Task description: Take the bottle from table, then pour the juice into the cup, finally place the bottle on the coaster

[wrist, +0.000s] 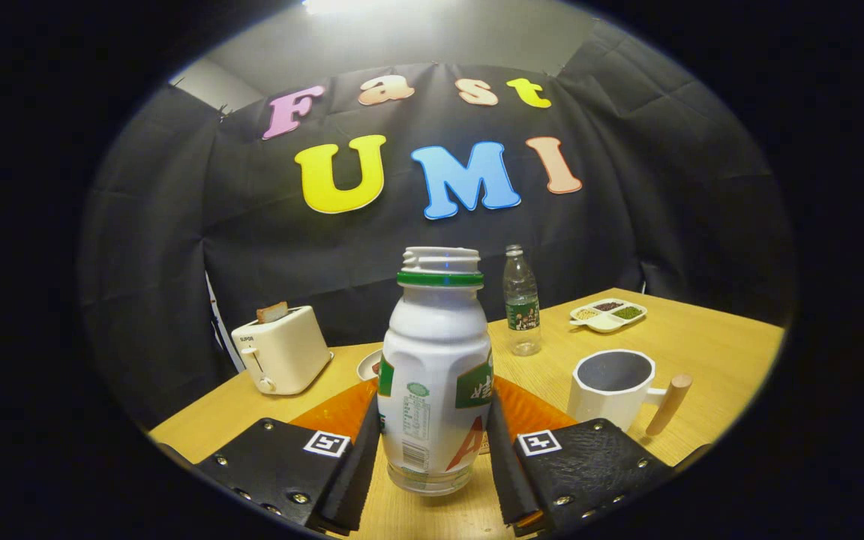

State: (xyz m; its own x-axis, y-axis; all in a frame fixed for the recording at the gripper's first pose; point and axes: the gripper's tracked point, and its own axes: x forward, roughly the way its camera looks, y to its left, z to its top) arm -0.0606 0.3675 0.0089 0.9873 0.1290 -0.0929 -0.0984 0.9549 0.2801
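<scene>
My gripper (432, 457) is closed on the bottle (436, 375), one finger pressed to each side of its lower body. The bottle stands upright between the fingers, white with a green neck ring, its cap off and the threaded mouth open. Whether its base rests on the desk (702, 345) or sits just above it, I cannot tell.

Just behind the bottle, on either side of it, an orange coaster (529, 412) lies flat on the desk; the bottle hides its middle.

Right of the bottle, near my right finger, stands the cup (613, 390): white, faceted, dark inside, with a wooden handle pointing right. I cannot see any liquid in it.

Left and farther back sits a cream toaster (282, 351) with a slice of bread (273, 311) sticking out of its slot. Between the toaster and the bottle the edge of a small dish (369, 365) shows; its contents are mostly hidden.

Beyond the bottle, slightly right, a clear plastic water bottle (522, 304) stands upright with its cap on. Farthest right, a white divided tray (609, 315) holds small portions of grains or beans in separate compartments.
</scene>
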